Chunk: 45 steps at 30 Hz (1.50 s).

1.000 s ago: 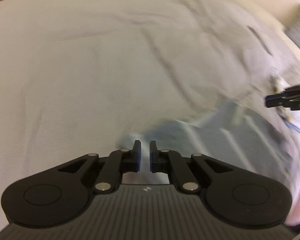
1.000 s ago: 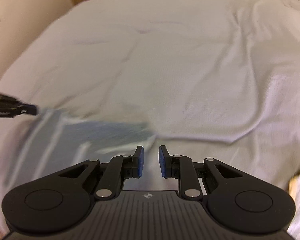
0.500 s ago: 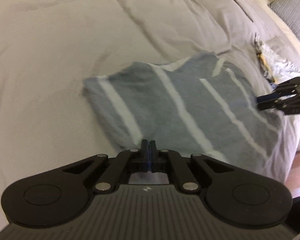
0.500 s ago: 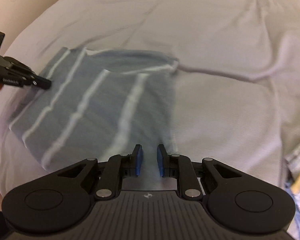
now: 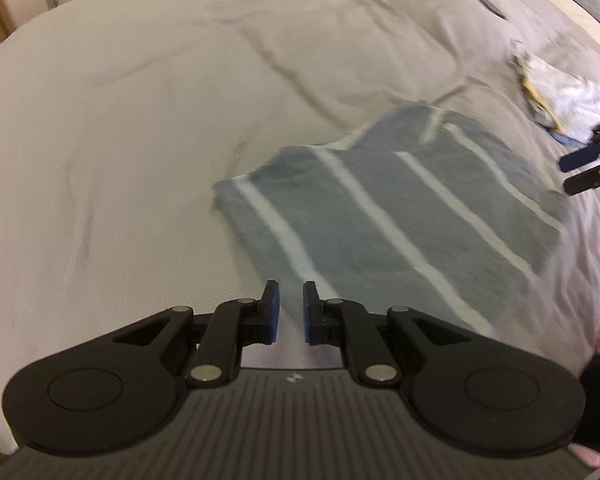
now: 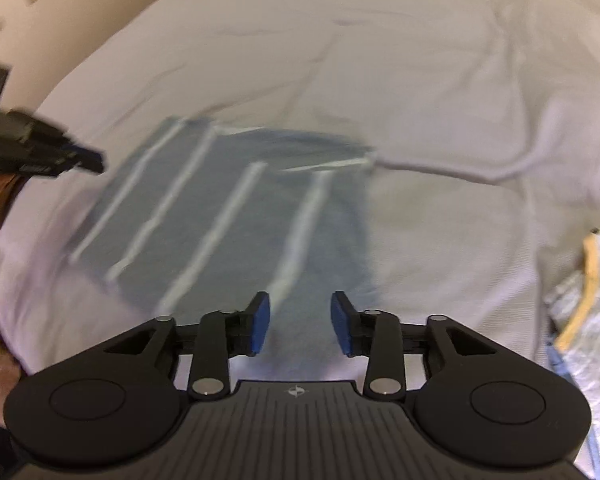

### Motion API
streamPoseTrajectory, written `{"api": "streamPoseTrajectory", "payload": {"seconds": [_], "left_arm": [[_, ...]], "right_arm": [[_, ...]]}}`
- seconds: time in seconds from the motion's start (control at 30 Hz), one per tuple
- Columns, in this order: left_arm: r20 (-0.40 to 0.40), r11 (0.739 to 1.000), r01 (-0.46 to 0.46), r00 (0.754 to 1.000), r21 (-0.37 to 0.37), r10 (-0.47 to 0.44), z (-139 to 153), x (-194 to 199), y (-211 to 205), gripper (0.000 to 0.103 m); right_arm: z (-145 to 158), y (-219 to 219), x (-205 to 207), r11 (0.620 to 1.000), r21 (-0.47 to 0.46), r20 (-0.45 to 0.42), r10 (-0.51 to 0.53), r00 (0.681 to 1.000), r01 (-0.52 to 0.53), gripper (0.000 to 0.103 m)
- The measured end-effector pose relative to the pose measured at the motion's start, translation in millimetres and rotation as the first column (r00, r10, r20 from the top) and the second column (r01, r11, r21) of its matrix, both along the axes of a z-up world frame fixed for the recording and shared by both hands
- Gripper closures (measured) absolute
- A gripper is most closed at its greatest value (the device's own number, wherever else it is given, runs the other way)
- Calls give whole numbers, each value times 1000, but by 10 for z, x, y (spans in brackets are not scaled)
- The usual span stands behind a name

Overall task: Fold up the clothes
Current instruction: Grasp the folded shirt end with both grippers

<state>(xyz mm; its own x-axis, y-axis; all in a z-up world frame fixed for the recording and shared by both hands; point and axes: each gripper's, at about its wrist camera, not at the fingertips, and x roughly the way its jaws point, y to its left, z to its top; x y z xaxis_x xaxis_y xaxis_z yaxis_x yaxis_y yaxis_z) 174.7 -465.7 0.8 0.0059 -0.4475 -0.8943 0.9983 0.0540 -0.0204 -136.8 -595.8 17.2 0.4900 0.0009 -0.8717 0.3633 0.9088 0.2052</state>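
So the grey garment with white stripes (image 5: 400,216) is lying flat on the pale bedspread (image 5: 140,120), folded into a rough rectangle, with the stripes running away from both cameras. From the left wrist view, the left gripper (image 5: 287,312) sits just off the near left corner of the garment, fingers parted by a small gap with nothing between them, and the fabric spreads out ahead and to the right of it. The right gripper (image 5: 580,170) pokes in at the right edge of that view, just past the far right side of the cloth, not touching it as far as I can tell. From the right wrist view, the right gripper (image 6: 298,328) is opened noticeably wider, also empty, hovering over the near edge of the garment (image 6: 236,208), which stretches ahead and to the left. The left gripper (image 6: 80,160) shows up at the left there, near the garment's far left corner. Off to the right lies a crumpled white cloth with a yellow edge (image 6: 584,280), well apart from the striped one. Both views are a bit blurry.
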Motion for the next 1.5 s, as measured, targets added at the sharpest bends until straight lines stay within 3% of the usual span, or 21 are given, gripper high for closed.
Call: {"api": "streamPoseTrajectory", "payload": {"seconds": [0.23,0.4,0.6,0.73,0.8,0.87,1.0,1.1,1.17,1.23,1.37,1.5], "left_arm": [[23,993,99,995,63,-101,-52,-582,115,91],[77,981,173,981,89,-180,-90,-873,272,86],[139,928,365,917,82,-373,-184,-1123,470,82],[177,898,436,882,51,-438,-245,-1184,570,79],[228,877,479,850,36,-474,-271,-1233,621,71],[303,846,533,802,28,-515,-308,-1293,687,69],[410,788,615,712,29,-570,-453,-1407,719,69],[497,753,656,641,41,-585,-588,-1483,745,68],[553,728,682,581,70,-597,-699,-1498,762,66],[589,716,691,539,101,-603,-803,-1466,759,66],[639,732,671,511,123,-575,-919,-1338,729,66],[659,753,648,516,118,-547,-900,-1233,698,66]], "right_arm": [[52,270,-126,992,-8,2,123,992,-123,60],[189,290,-246,990,-38,-23,132,991,-132,55],[229,439,-312,992,-103,-47,69,997,-74,51],[207,711,-298,986,-156,-92,42,995,-56,49],[172,867,-240,975,-208,-131,46,990,-73,45],[119,1053,-129,943,-306,-205,70,976,-132,39],[57,1303,-13,871,-408,-301,153,941,-273,38],[-144,1522,152,775,-483,-348,258,901,-408,38],[-257,1661,234,684,-539,-368,335,867,-492,38],[-389,1734,343,630,-559,-367,394,843,-539,38],[-681,1765,481,550,-576,-391,463,795,-604,39],[-721,1559,431,532,-631,-394,407,824,-564,44]]}}
